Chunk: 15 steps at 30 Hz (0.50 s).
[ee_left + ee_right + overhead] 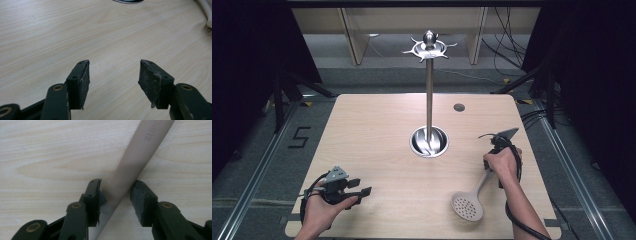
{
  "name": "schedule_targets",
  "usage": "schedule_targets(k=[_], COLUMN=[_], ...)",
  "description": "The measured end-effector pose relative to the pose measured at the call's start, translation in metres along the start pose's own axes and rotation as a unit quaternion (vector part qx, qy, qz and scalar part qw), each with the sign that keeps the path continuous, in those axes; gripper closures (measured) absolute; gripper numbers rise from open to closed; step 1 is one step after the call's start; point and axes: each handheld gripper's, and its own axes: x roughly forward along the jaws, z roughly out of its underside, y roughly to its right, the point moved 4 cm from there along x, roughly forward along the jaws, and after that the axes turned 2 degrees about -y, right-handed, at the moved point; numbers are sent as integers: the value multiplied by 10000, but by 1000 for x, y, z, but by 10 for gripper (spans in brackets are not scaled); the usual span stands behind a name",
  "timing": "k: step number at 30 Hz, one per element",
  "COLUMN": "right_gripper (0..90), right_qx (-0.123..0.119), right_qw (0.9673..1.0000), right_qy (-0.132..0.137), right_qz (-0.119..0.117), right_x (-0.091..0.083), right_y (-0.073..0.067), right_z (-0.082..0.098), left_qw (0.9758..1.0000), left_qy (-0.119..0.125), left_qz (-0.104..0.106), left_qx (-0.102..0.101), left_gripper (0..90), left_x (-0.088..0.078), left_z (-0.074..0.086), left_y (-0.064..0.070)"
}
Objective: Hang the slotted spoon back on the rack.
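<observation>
we see a pale wooden surface [377, 130] with rounded corners, viewed from above. near its centre stands a polished steel utensil stand [430, 90]: a round dished base, an upright pole, and a crown of hooks at the top. a beige perforated skimmer spoon with a long handle [470, 200] lies flat on the surface at the near right, its round holed head toward the person and its handle running up and away toward the right hand [503, 162]. the right tool [115, 192] has its jaws clamped on that beige handle, one pad pressing each side, as the right gripper view shows; raised lettering is partly visible on the handle there. the left tool [113, 77], held in the left hand [324, 202] at the near left of the surface, has its jaws spread wide apart over bare wood, well apart from the spoon. a small dark round grommet [459, 107] sits in the surface toward the far right.
</observation>
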Motion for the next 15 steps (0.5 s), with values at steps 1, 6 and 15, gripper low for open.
schedule_targets(k=[1, 6, 15], right_gripper=[620, 663, 744], right_qx=[-15, -500, -906], right_qw=[10000, 9985, 9952], right_qy=[2, 149, 203], right_qz=[-35, -134, -325], right_x=[0, 1, -7], right_y=[0, 6, -3], right_z=[0, -3, 0], left_qw=[10000, 10000, 10000], left_qy=[-2, -22, 6], left_qz=[0, 13, -5], left_qx=[0, -7, -12], left_gripper=[412, 412, 412], left_x=[0, -1, 0], left_z=[0, 0, 0], left_y=[0, 0, 0])
